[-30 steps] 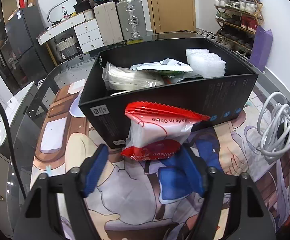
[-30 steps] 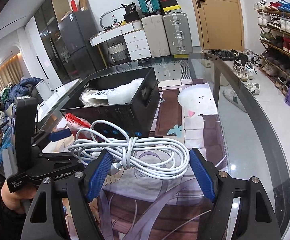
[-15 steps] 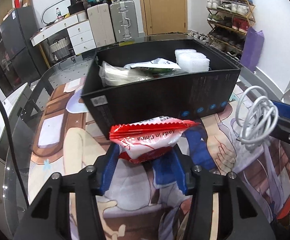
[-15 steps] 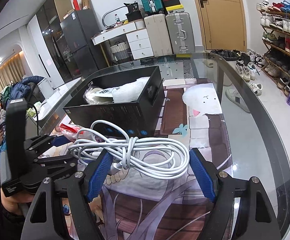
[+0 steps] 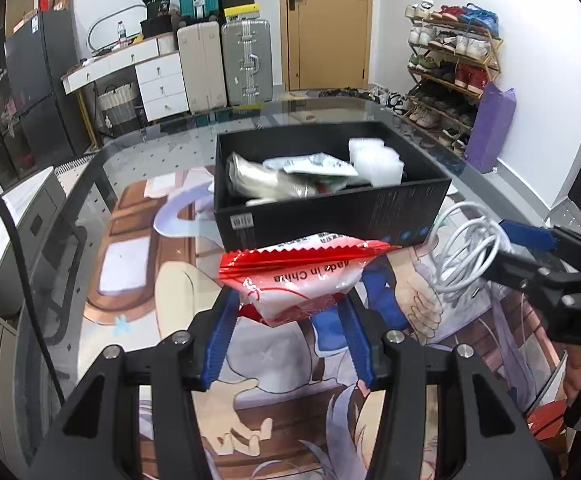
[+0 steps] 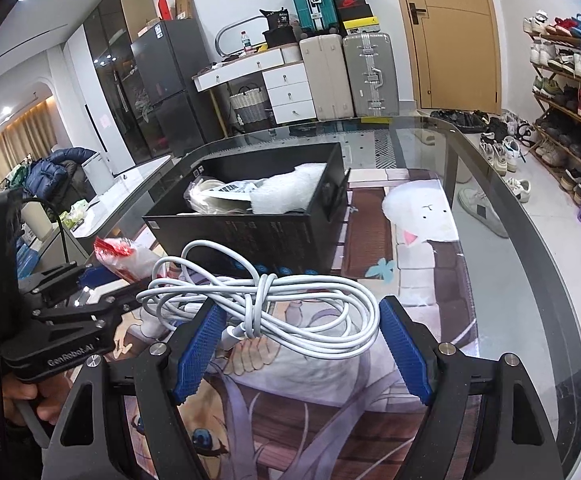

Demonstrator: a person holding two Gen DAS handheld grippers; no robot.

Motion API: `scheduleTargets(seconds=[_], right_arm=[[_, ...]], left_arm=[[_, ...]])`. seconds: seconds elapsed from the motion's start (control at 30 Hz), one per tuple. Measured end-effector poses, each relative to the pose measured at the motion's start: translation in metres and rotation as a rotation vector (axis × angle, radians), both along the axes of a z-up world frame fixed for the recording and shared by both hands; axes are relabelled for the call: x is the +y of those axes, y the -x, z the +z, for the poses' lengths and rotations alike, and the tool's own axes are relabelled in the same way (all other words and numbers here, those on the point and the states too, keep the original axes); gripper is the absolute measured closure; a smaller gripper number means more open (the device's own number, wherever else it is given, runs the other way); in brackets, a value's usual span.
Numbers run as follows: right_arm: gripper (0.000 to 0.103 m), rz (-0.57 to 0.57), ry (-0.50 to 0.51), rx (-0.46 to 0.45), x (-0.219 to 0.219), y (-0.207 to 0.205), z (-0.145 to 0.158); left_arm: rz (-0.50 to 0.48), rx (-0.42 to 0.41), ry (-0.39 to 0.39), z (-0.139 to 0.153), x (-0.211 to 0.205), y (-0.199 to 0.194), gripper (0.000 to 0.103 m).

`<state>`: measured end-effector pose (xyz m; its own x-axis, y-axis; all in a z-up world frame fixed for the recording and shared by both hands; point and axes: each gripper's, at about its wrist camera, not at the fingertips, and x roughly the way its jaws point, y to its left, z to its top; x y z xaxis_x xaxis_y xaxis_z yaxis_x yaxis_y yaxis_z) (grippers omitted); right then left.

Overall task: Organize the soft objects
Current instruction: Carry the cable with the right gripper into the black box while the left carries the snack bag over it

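Note:
My left gripper (image 5: 288,312) is shut on a red and white snack packet (image 5: 302,276) and holds it above the printed mat, in front of the black box (image 5: 330,216). The packet also shows in the right wrist view (image 6: 120,258). My right gripper (image 6: 296,322) is shut on a coiled white cable (image 6: 266,308), held above the mat to the right of the packet; the cable also shows in the left wrist view (image 5: 466,256). The box (image 6: 250,236) holds several soft white packets and bubble wrap (image 5: 374,162).
The glass table (image 6: 530,264) carries a printed anime mat (image 5: 138,280). The left gripper's body (image 6: 50,320) shows at the left of the right wrist view. Suitcases (image 5: 226,68), a shoe rack (image 5: 450,64) and a purple bag (image 5: 490,128) stand beyond the table.
My left gripper closed on the snack packet and lifted it off the mat. Both grippers rose and drew back from the box, so the box looks smaller and farther.

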<state>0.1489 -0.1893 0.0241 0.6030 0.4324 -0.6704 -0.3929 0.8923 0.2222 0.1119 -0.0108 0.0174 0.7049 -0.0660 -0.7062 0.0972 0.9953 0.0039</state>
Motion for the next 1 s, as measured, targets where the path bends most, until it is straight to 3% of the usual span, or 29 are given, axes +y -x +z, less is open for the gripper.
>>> scheduleTargets(seconds=[1.0], right_arm=[[0.023, -0.007, 0.089, -0.13, 0.019, -0.016, 0.054]], left_arm=[[-0.01, -0.097, 0.081, 0.04, 0.026, -0.017, 0.053]])
